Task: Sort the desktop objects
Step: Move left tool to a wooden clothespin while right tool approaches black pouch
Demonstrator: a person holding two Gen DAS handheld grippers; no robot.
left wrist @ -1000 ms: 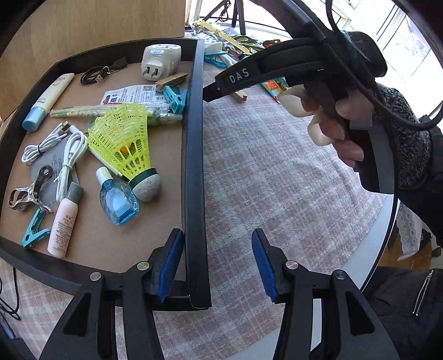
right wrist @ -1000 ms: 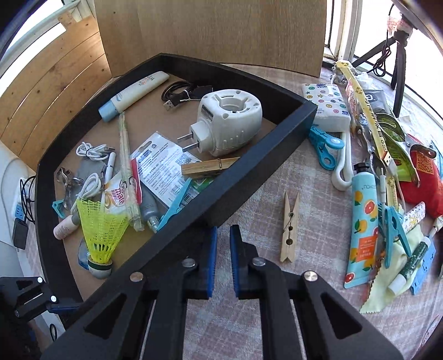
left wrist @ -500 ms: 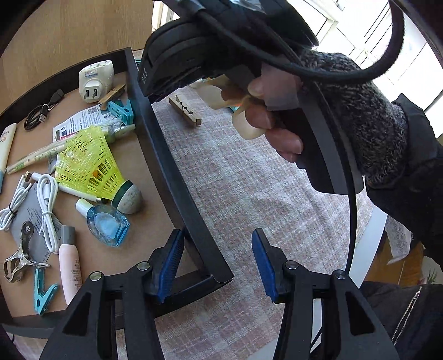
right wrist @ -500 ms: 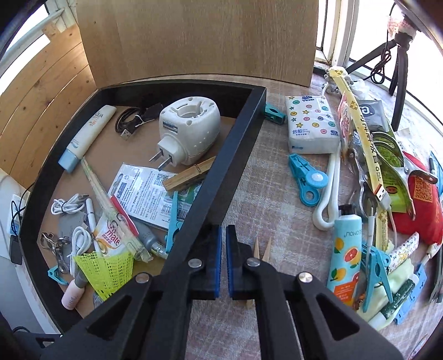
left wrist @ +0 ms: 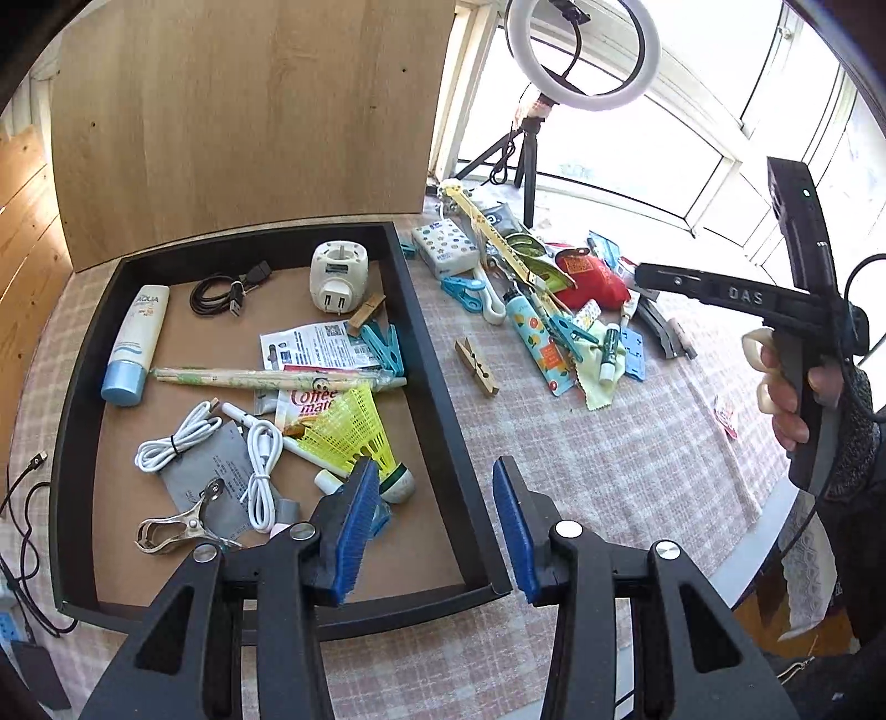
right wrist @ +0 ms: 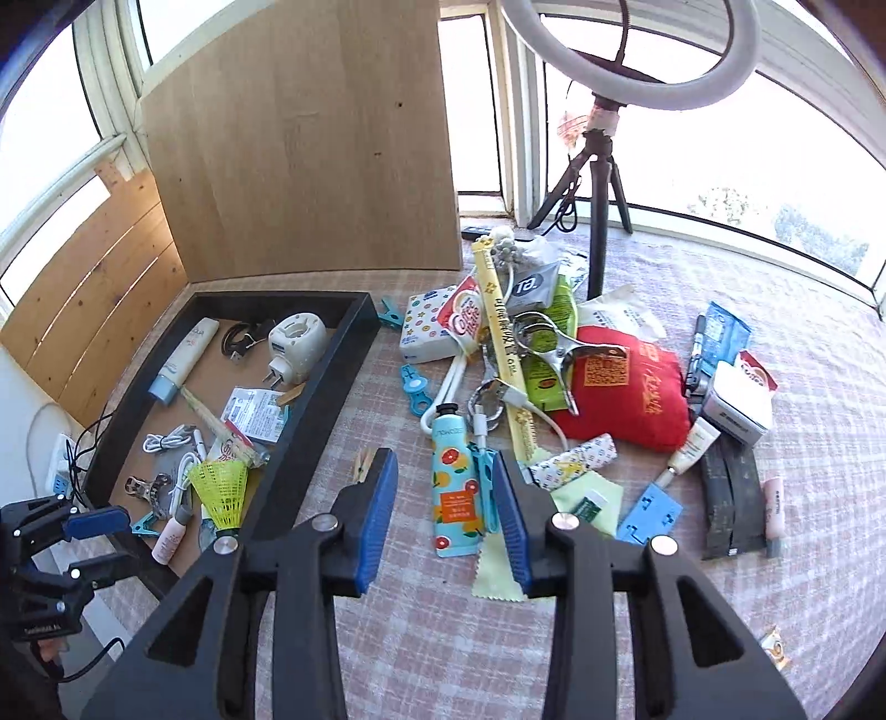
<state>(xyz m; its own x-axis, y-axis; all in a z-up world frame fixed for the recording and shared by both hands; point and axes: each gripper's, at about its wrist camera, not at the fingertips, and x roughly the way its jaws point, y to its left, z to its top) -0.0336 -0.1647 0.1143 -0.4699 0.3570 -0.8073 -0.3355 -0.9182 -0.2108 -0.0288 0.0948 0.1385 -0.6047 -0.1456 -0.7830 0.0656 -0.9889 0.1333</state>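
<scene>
The left hand-held gripper (left wrist: 437,515) hangs above the near right corner of the black tray (left wrist: 432,354), its blue pads spread but closing, with nothing pinched; the tray's right wall shows in the gap below them. The right hand-held gripper (right wrist: 446,515) hovers over the checked worktop (right wrist: 637,626) beside the tray, its jaws opening and empty, a fruit-printed tube (right wrist: 455,487) lying on the cloth beneath the gap. A wooden clothespin (left wrist: 476,366) lies alone on the worktop just right of the tray. Inside the tray sit a yellow shuttlecock (left wrist: 354,437), a white plug adapter (left wrist: 339,275), a sunscreen tube (left wrist: 135,343), coiled white cables (left wrist: 177,437), a black cable (left wrist: 227,289), a metal clip (left wrist: 177,526) and teal pegs (left wrist: 382,346). Further right on the worktop a heap still unsorted holds a red pouch (right wrist: 631,387), a tissue pack (right wrist: 426,327), a yellow cloth (right wrist: 587,498) and a blue card (right wrist: 648,512). A ring light (right wrist: 626,50) on a tripod stands behind the heap.
</scene>
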